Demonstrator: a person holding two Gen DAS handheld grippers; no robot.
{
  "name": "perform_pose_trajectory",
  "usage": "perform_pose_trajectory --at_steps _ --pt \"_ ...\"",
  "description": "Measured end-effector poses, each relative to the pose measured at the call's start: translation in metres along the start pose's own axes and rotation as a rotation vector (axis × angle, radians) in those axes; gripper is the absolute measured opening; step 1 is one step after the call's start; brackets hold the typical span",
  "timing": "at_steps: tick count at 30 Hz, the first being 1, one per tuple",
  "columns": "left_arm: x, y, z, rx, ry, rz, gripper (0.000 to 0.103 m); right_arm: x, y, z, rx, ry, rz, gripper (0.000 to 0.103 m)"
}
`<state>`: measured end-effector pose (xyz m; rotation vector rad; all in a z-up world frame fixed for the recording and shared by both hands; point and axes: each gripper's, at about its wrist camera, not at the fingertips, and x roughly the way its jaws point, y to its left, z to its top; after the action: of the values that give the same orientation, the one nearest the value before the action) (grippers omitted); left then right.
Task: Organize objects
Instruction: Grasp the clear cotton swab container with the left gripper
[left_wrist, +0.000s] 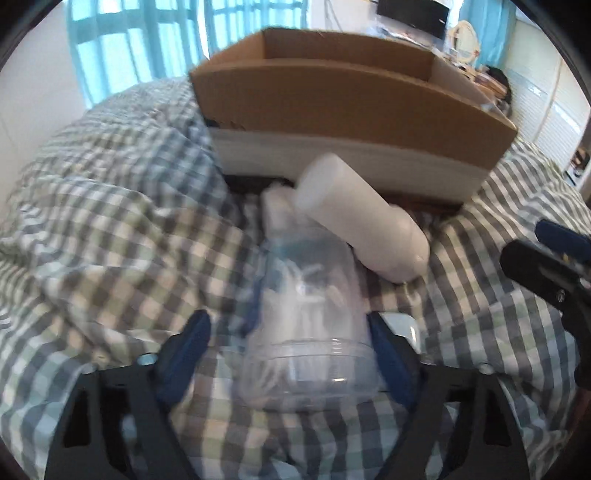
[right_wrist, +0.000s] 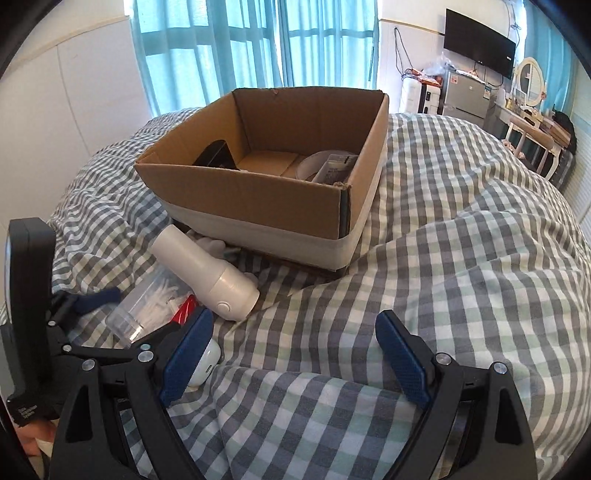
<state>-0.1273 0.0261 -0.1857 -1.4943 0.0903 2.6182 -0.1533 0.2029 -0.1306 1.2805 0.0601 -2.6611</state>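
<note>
A clear plastic jar of white sticks lies on the checked bed cover between the fingers of my left gripper. The right pad is against the jar and a gap shows at the left pad, so the gripper is open. A white cylinder bottle lies slanted across the jar's far end. In the right wrist view the jar and bottle sit at the left. My right gripper hangs open over bare cover. A small white case lies by its left finger.
An open cardboard box stands on the bed just beyond the bottle, holding a black item, a white round thing and a packet. Curtained windows, a fridge and a dressing table line the far wall.
</note>
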Motion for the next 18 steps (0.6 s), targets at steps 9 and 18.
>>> perform_pose_trajectory --at_steps 9,18 --pt "-0.017 -0.003 -0.01 0.012 -0.019 -0.031 0.064 0.001 0.009 0.0 -0.037 0.013 -0.03 0.09" --pt "-0.068 0.017 -0.009 -0.044 -0.13 0.033 0.064 0.009 0.03 0.005 -0.128 0.038 -0.02 0.09"
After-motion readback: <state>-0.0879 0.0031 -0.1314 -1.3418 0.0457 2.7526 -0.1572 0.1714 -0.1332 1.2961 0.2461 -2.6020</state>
